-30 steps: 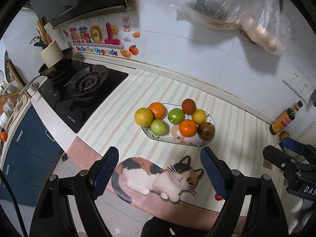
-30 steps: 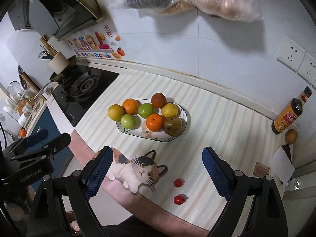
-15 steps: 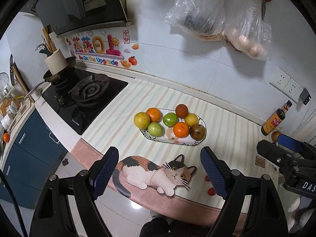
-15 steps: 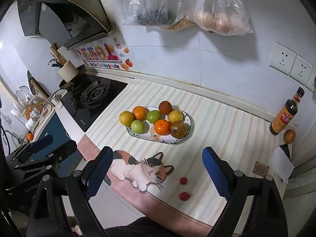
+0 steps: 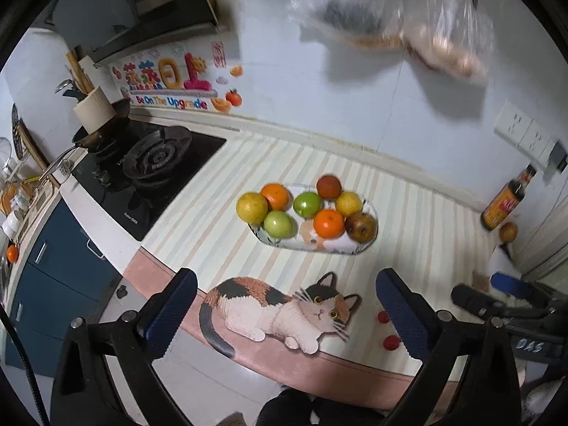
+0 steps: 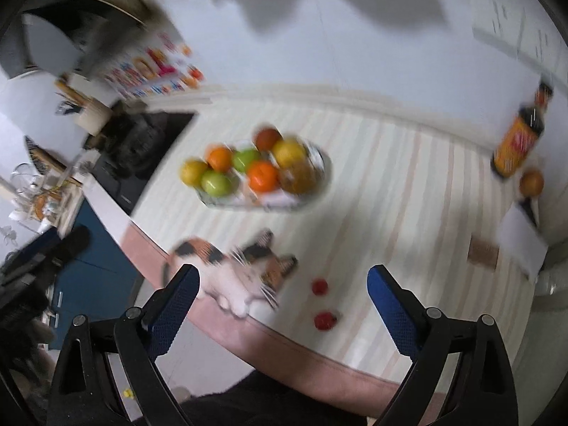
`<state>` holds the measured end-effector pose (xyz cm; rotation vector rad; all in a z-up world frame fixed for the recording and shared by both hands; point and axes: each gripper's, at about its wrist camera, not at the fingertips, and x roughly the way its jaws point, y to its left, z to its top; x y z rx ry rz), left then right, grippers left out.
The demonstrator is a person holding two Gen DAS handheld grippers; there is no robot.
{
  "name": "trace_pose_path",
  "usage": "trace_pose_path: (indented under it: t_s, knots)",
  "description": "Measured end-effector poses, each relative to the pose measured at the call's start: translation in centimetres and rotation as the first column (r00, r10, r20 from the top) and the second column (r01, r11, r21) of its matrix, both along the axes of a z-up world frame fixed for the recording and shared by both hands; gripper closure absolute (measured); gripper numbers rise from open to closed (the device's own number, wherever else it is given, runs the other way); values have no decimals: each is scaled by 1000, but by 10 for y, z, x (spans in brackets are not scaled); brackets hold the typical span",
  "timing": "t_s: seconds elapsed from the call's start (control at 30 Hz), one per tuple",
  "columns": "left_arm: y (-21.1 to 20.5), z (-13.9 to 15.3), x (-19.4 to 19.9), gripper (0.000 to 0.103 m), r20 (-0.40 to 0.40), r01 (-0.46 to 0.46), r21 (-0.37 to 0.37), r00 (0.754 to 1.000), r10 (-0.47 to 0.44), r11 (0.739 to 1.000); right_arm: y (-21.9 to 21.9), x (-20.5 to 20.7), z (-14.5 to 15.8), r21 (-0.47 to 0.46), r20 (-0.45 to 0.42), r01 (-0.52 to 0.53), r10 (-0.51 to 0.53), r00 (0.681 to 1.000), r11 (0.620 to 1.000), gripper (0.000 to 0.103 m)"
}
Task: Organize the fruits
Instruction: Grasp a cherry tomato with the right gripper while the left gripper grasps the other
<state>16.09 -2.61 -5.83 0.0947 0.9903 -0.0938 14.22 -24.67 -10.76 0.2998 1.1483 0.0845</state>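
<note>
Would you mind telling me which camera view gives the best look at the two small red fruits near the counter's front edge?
The right wrist view, though blurred: both small red fruits lie unobstructed between the open fingers of the right gripper. The left wrist view is sharper, but there the left gripper has its right finger partly covering them.

From above the counter edge I see both wrist views angled down toward the back wall, sharing the fruit plate (image 5: 346, 248) (image 6: 319, 172); the right view is blurred.

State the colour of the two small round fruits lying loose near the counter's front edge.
Red. The two small round fruits show best in the right wrist view, despite blur.
</note>
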Motion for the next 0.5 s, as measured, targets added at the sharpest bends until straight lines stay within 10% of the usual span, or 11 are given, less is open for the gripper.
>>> trace_pose_path:
  t_s: [0.13,0.5]
  knots:
    - [-15,-41,15,0,-85,33,55,996,-29,998,-16,1,-80,50,-165,53,-44,985,997,6]
    - [-49,-155,29,0,-332,158,171,939,-94,973,-12,-2,-210,190,-385,138,-55,921,972,56]
